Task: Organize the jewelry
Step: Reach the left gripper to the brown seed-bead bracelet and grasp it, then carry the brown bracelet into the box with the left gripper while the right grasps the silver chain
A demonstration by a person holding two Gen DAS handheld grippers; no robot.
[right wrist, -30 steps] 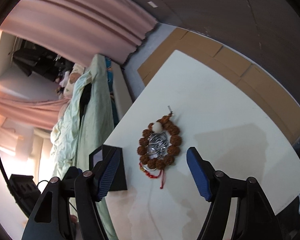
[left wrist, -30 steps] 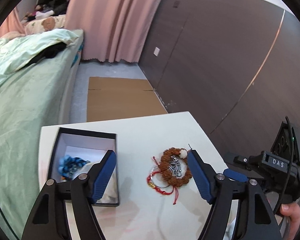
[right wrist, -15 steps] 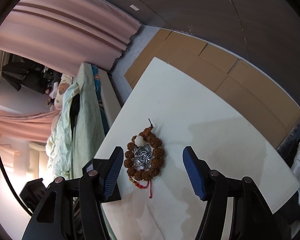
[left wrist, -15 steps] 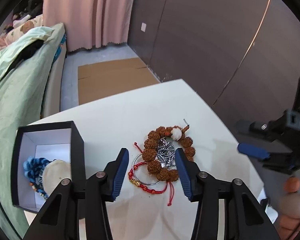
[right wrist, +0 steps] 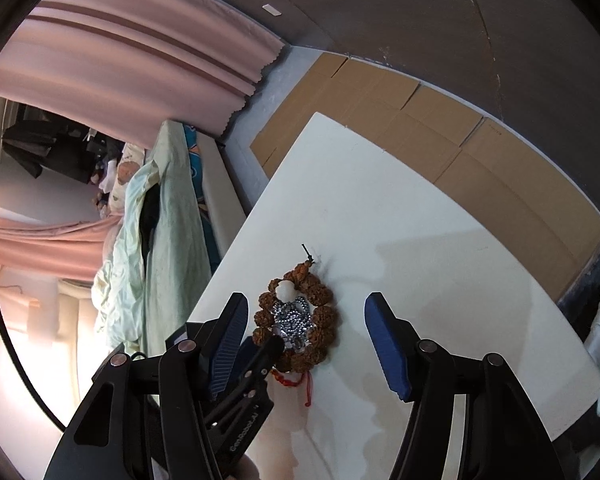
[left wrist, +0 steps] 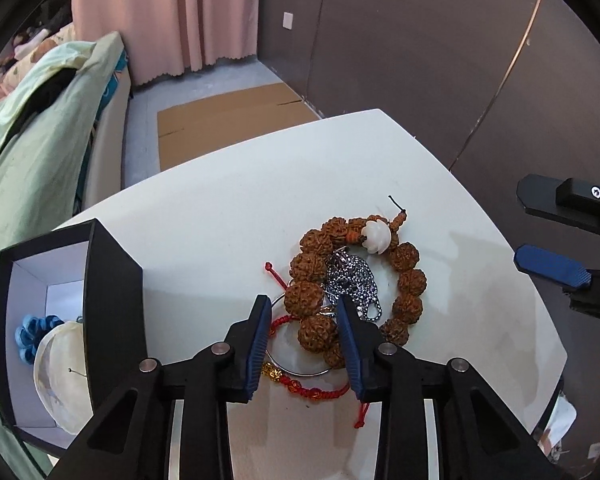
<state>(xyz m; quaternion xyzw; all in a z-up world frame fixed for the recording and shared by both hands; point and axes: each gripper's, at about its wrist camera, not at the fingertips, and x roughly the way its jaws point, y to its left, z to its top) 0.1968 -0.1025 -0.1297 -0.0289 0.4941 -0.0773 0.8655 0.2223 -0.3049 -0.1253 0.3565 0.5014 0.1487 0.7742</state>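
Note:
A brown seed-bead bracelet (left wrist: 410, 282) with a white bead lies on the white table (left wrist: 228, 208), over a silver chain (left wrist: 352, 280), a thin metal bangle (left wrist: 300, 372) and a red cord bracelet (left wrist: 312, 392). My left gripper (left wrist: 304, 340) is low over the pile, its blue pads on either side of the bracelet's near beads, narrowed around them. My right gripper (right wrist: 306, 344) is open and empty, held above the table to the right; the brown bracelet (right wrist: 324, 316) shows between its pads.
A black box (left wrist: 112, 280) with a white inside stands at the table's left edge and holds a blue bead piece (left wrist: 30, 330) and a pale shell-like disc (left wrist: 60, 372). A bed with a green cover (left wrist: 24, 168) lies left. Flat cardboard (left wrist: 228, 120) covers the floor beyond the table.
My left gripper has come down and forward onto the jewelry pile and its jaws have narrowed around the brown beads. My right gripper has drawn back and stayed open.

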